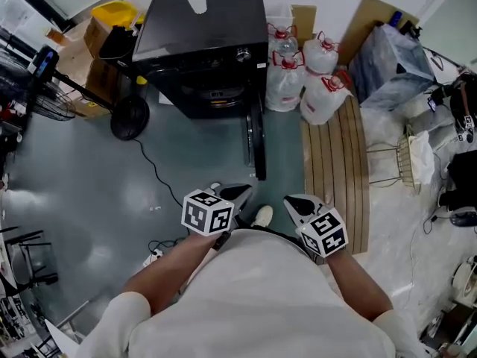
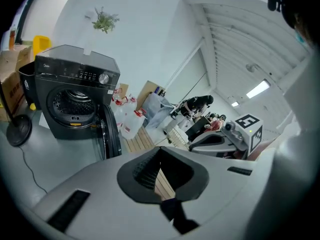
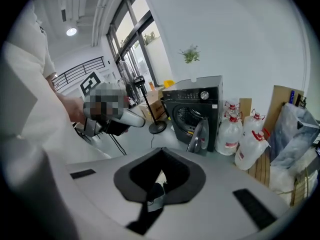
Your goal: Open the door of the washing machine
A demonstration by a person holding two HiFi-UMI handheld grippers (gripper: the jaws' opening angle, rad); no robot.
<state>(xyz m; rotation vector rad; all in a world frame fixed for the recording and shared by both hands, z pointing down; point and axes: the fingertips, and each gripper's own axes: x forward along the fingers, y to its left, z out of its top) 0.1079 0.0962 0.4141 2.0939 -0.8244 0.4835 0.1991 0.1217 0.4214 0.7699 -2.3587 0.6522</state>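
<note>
A black front-loading washing machine (image 1: 201, 43) stands against the far wall. Its round door (image 1: 256, 136) hangs swung out toward me, edge-on, and the drum opening shows. In the left gripper view the washing machine (image 2: 75, 99) sits at the left with the door (image 2: 107, 131) open at its right side. In the right gripper view the washing machine (image 3: 192, 109) and its door (image 3: 200, 136) lie straight ahead. My left gripper (image 1: 240, 193) and right gripper (image 1: 296, 202) are held close to my body, well short of the door, both shut and empty.
Several water jugs (image 1: 309, 80) stand right of the machine, with a wooden slatted board (image 1: 335, 170) lying in front of them. A floor fan base (image 1: 128, 118) and cardboard boxes (image 1: 93, 39) sit at the left. A cable (image 1: 153, 170) trails across the grey floor. Clutter fills the right side.
</note>
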